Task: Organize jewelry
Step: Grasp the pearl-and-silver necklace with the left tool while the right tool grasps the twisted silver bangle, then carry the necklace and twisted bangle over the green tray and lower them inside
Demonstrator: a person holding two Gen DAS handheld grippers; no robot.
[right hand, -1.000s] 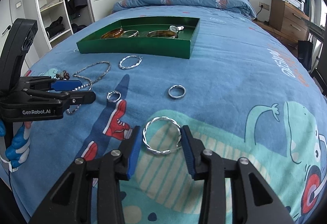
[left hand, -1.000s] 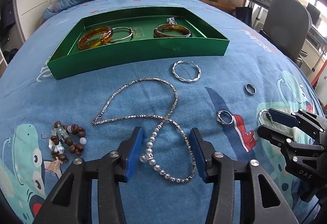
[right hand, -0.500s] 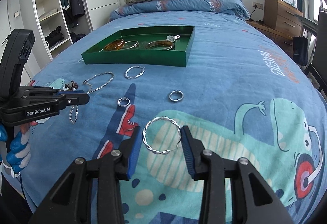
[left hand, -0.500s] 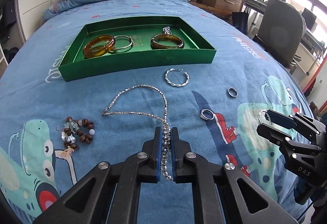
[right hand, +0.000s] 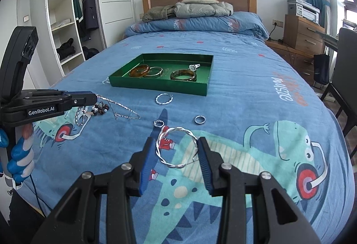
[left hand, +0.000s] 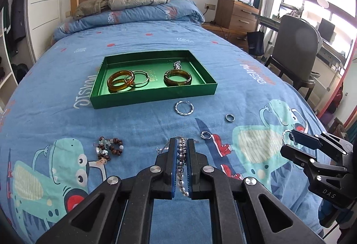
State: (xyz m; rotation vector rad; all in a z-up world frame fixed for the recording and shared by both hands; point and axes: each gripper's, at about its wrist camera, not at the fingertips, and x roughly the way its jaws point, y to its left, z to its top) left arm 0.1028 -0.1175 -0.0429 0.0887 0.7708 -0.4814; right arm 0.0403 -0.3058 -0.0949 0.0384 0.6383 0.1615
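My left gripper (left hand: 180,143) is shut on a silver and pearl necklace (left hand: 181,161) and holds it lifted above the blue bedspread; it dangles in the right wrist view (right hand: 120,109). My right gripper (right hand: 177,150) is shut on a twisted silver bangle (right hand: 176,148), held above the bed. A green tray (left hand: 154,97) lies further up the bed with two amber bangles (left hand: 120,83), a thin silver bangle and a small silver piece inside. On the bedspread lie a second twisted bangle (left hand: 184,107), two rings (left hand: 229,118) and a brown bead bracelet (left hand: 109,148).
A folded duvet and jackets (left hand: 133,2) lie at the head of the bed. A wooden nightstand (left hand: 236,14) and a grey chair (left hand: 296,48) stand to the right. An open wardrobe (right hand: 69,27) stands to the left.
My left gripper closed on the necklace and lifted it off the bedspread, pulling back and up. My right gripper rose with the twisted bangle in it.
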